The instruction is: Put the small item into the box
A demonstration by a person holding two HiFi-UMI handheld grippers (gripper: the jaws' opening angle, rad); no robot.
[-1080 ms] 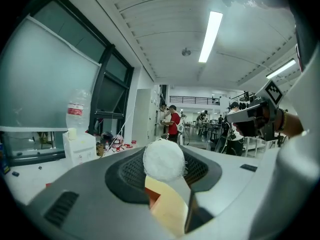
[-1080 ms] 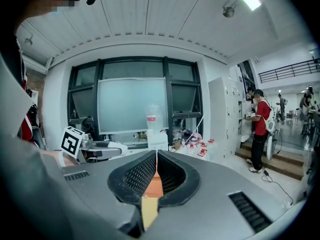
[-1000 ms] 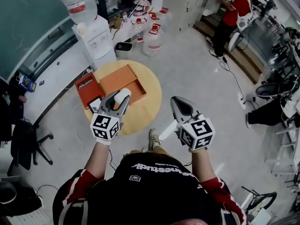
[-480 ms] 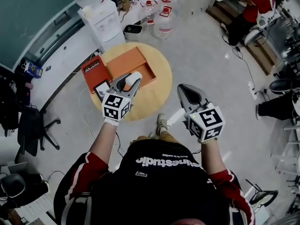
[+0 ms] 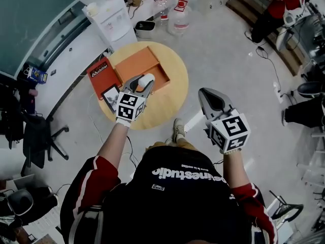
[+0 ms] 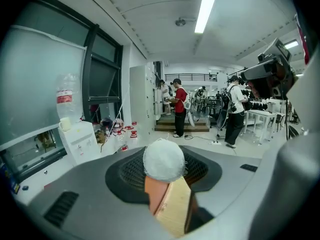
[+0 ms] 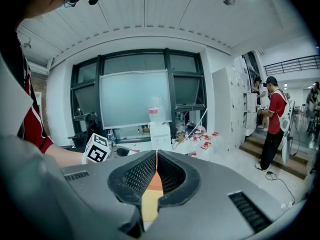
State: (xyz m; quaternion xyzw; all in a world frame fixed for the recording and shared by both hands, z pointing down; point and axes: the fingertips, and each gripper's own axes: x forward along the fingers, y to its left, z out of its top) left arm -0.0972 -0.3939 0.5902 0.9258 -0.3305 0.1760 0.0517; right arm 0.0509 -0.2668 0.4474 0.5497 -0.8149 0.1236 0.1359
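An open orange box lies on a round wooden table. My left gripper hovers over the box's near edge, shut on a small white round item. In the left gripper view the same white item sits between the jaws of the left gripper, with the orange box and the wood showing below it. My right gripper is shut and holds nothing, above the floor to the right of the table. In its own view the right gripper shows its jaws touching.
The orange lid and a small dark-framed card lie at the table's left edge. A water dispenser and water bottles stand beyond the table. A person in red is far right; an office chair stands left.
My left gripper has carried the white item forward, from the table's near side to above the box's near edge. The right gripper has stayed shut beside the table.
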